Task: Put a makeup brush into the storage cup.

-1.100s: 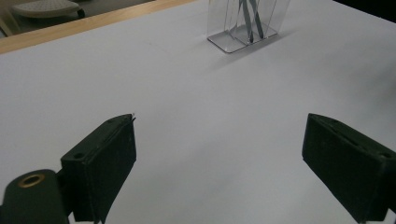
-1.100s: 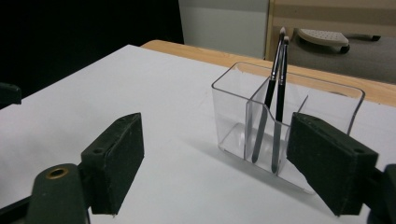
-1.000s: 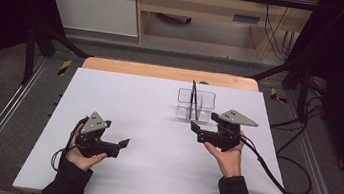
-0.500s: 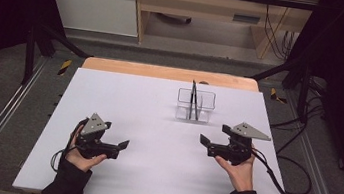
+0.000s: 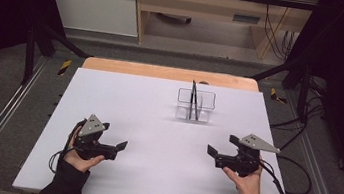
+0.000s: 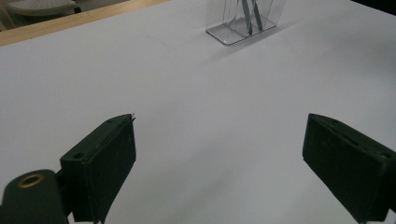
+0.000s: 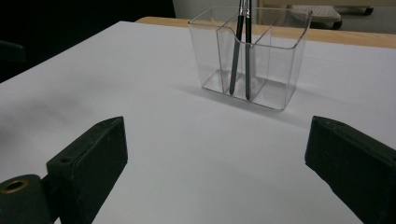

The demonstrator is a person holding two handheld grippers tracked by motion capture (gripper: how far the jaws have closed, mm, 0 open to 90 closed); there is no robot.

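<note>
A clear plastic holder with compartments stands at the back right of the white board; two dark thin pens stand upright in it. My right gripper is at the near right, well short of the holder and pens. It is open; its jaws have just been opening, with nothing between them. My left gripper rests at the near left, also open and empty, with the holder far ahead.
The white board covers the table, with a wooden strip along its far edge. Metal frame rails run down both sides. Cables trail off the right edge. Furniture stands beyond the table.
The right hand has drawn back from beside the holder toward the near right of the board and sunk a little. The left hand has kept still.
</note>
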